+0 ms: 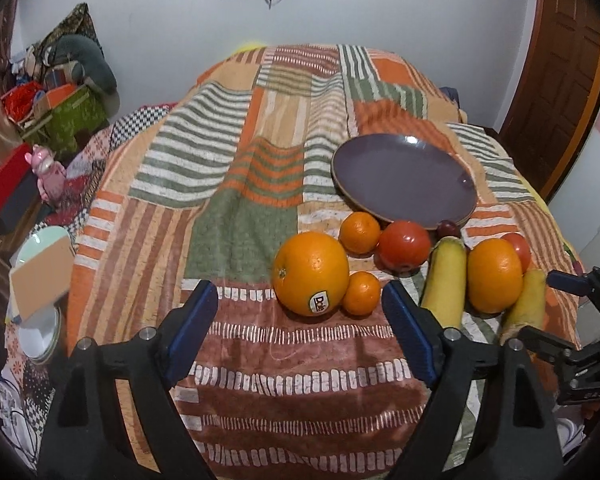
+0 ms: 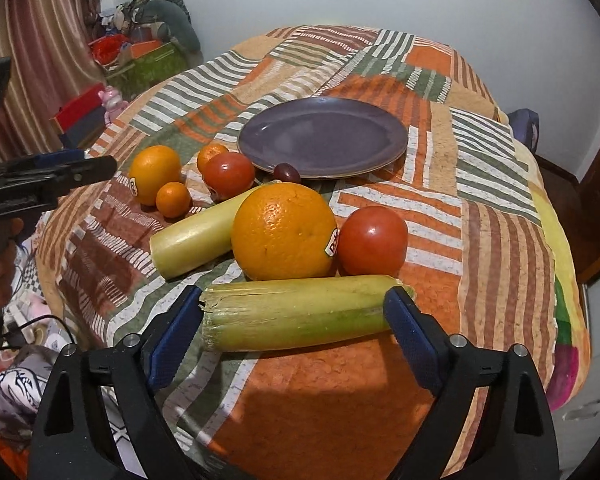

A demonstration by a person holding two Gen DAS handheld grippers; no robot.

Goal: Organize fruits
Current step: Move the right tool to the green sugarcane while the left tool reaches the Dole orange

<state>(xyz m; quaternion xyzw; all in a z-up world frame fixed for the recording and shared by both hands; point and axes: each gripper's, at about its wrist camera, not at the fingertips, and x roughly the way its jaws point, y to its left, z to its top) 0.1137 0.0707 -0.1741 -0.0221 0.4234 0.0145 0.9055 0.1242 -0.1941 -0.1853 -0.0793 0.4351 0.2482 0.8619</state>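
A purple plate [image 1: 404,176] [image 2: 324,136] lies empty on the striped bedspread. In front of it lie a big stickered orange [image 1: 311,273] [image 2: 155,174], two small mandarins [image 1: 361,293] [image 1: 359,232], a tomato [image 1: 404,245] [image 2: 228,174], a dark plum [image 2: 287,173], two bananas [image 1: 444,278] [image 2: 300,312], a second big orange [image 2: 284,231] and a second tomato [image 2: 373,240]. My left gripper [image 1: 300,332] is open just short of the stickered orange. My right gripper [image 2: 296,332] is open, its jaws at either end of the near banana, whether touching I cannot tell.
A wooden door [image 1: 556,80] stands at the right. Cluttered boxes and bags [image 1: 56,92] sit at the left wall. A stack of plates and a cardboard piece [image 1: 40,280] lie by the bed's left edge. The bedspread [image 1: 236,184] extends far behind the plate.
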